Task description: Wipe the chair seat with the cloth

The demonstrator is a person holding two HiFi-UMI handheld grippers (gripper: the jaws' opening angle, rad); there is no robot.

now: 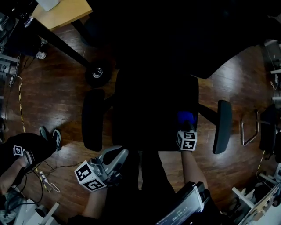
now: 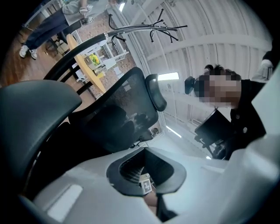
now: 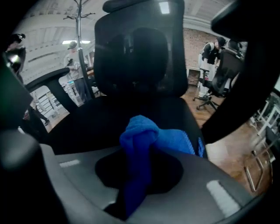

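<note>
A black office chair stands in the middle of the head view, its seat [image 1: 149, 110] dark between two armrests [image 1: 93, 118] [image 1: 221, 125]. My right gripper [image 1: 186, 127] is over the seat's front right corner, shut on a blue cloth [image 1: 185, 117]. In the right gripper view the bunched cloth [image 3: 146, 135] hangs from my right gripper [image 3: 140, 151], with the seat [image 3: 83, 127] and backrest [image 3: 140, 52] behind it. My left gripper [image 1: 117, 159] is held off the seat's front left edge, tilted upward and shut on nothing [image 2: 146, 152], beside the mesh backrest [image 2: 118, 118].
Behind the chair to the left are a wooden table [image 1: 66, 13] and a dark pole with a round foot [image 1: 97, 72]. A person's shoes [image 1: 49, 135] and cables lie on the wood floor at left. A metal frame [image 1: 249, 128] stands at right. Another chair [image 3: 218, 70] is in the background.
</note>
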